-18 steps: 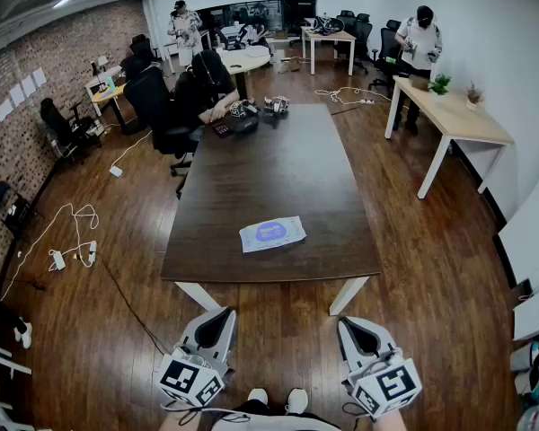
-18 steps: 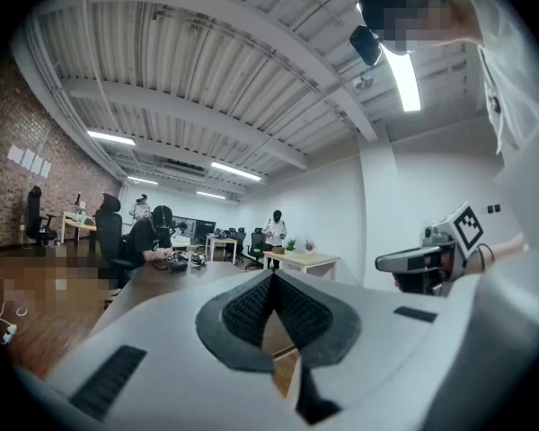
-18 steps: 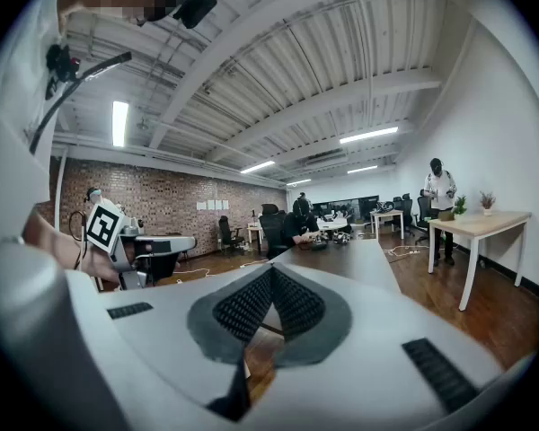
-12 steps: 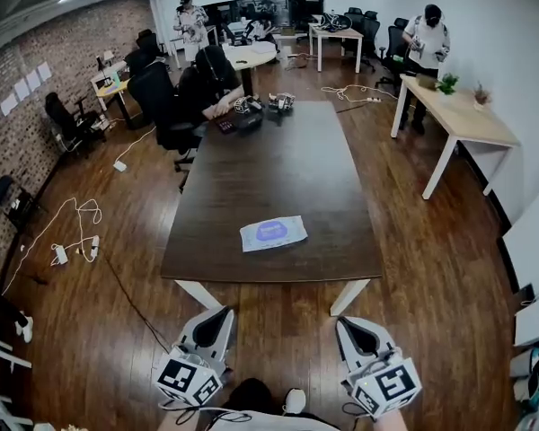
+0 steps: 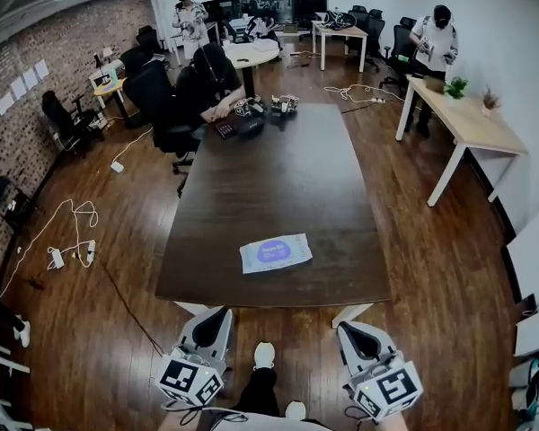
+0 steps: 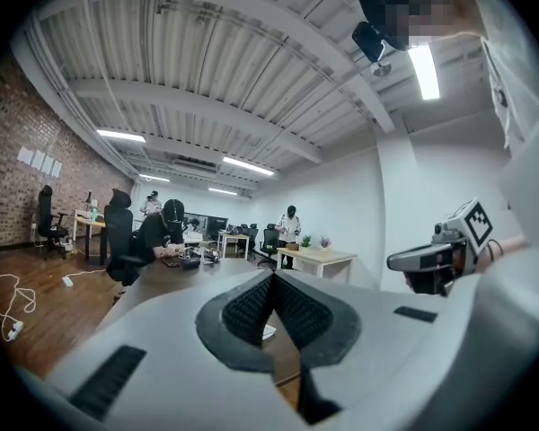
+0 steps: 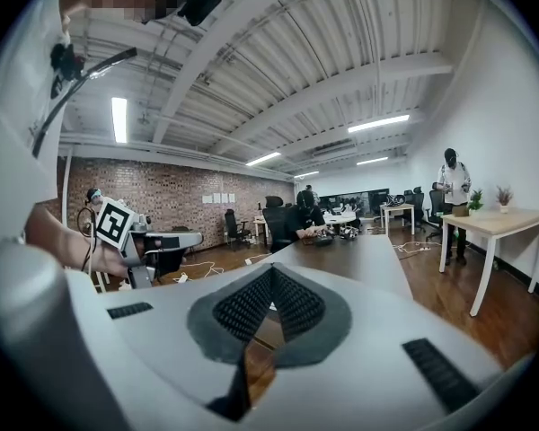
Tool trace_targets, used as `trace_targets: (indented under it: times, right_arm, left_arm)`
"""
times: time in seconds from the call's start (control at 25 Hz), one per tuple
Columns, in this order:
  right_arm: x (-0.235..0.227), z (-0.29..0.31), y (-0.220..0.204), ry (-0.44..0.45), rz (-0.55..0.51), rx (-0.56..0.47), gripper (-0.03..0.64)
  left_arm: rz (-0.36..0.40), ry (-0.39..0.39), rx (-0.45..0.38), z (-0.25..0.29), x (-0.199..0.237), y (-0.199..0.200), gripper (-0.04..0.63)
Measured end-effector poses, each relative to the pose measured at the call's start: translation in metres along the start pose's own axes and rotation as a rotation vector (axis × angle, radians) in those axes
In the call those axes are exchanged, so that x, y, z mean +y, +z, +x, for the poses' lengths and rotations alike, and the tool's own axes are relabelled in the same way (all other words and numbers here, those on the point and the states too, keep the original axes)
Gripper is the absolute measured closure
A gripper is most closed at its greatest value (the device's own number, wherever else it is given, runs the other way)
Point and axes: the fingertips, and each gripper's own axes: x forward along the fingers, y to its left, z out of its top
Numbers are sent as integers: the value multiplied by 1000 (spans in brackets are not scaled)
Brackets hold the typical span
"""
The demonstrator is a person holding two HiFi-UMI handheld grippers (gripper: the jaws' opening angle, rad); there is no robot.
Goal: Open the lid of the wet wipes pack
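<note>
- Head view: the wet wipes pack (image 5: 275,252) lies flat on the dark table (image 5: 278,169), close to the near edge and about midway across its width. Its lid faces up and appears closed.
- Head view: the left gripper (image 5: 216,314) and the right gripper (image 5: 356,328) are held side by side just off the near edge of the table, above the wood floor (image 5: 117,241). Both sit well apart from the pack and touch nothing. One shoe (image 5: 263,355) shows between them.
- Head view: a seated person (image 5: 207,77) is at the far left corner of the table. A standing person (image 5: 440,36) is at the light desk (image 5: 472,119) on the far right.
- Left gripper view: the jaws are pressed together at their tips with nothing clamped between them. The table runs away behind them. A small pale patch low in the gap behind the jaws is probably the pack, but it is too small to confirm. The right gripper shows at the right edge of this view.
- Right gripper view: the jaws are likewise clenched tip to tip and empty. The table stretches to the far end, where the seated person sits. The left gripper shows at the left, held in a hand (image 7: 79,251).
</note>
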Motion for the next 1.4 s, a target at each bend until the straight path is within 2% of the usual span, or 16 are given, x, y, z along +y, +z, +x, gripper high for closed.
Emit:
trace_targets:
  times: [0.16, 0.4, 0.6, 0.72, 0.92, 1.12, 1.32, 1.4]
  right_arm:
    - [-21, 55, 9, -7, -11, 1, 621]
    - [-43, 148, 33, 13, -56, 2, 621]
    - [-56, 212, 38, 33, -108, 27, 621]
    - [-59, 244, 33, 54, -126, 46, 621]
    - [-64, 281, -1, 134, -172, 182, 621]
    - [-68, 310, -44, 247, -226, 306, 621]
    - [-76, 338, -89, 351, -294, 366, 621]
    - [-80, 344, -109, 391, -329, 423, 606]
  left_arm:
    - [11, -39, 10, 48, 34, -4, 594]
    - [30, -105, 70, 116, 93, -15, 594]
    - [11, -151, 91, 167, 117, -27, 594]
    - [16, -188, 139, 189, 127, -42, 595]
    - [17, -192, 227, 216, 138, -77, 595]
    - [-28, -226, 348, 235, 129, -122, 594]
    - [31, -259, 465, 252, 119, -165, 577]
    - [48, -255, 509, 260, 119, -185, 534]
